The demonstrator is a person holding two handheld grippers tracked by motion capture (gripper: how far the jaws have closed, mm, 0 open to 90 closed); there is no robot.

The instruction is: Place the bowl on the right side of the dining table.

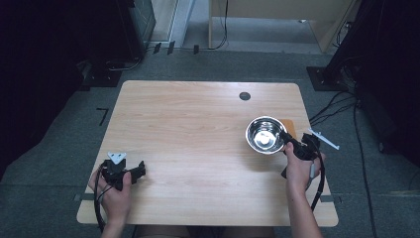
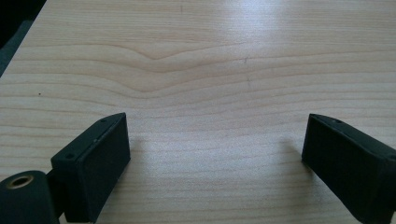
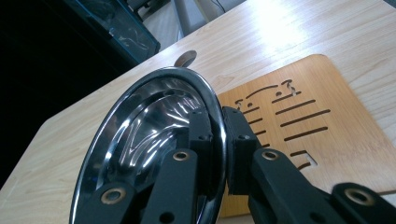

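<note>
Right gripper point(image 1: 292, 144) was clamped on the steel bowl point(image 1: 266, 135) rim at its 4 o'clock; left gripper point(image 1: 140, 171) jaws stood wide apart over bare table point(image 1: 198, 124), holding nothing.

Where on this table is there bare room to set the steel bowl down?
The table is bare across its middle, between the left gripper and the steel bowl. The right side is crowded: the right gripper pinches the bowl's rim over the wooden trivet.

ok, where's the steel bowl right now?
High view: the steel bowl is at the table's right side, its rim clamped by the right gripper, over the wooden trivet.
</note>
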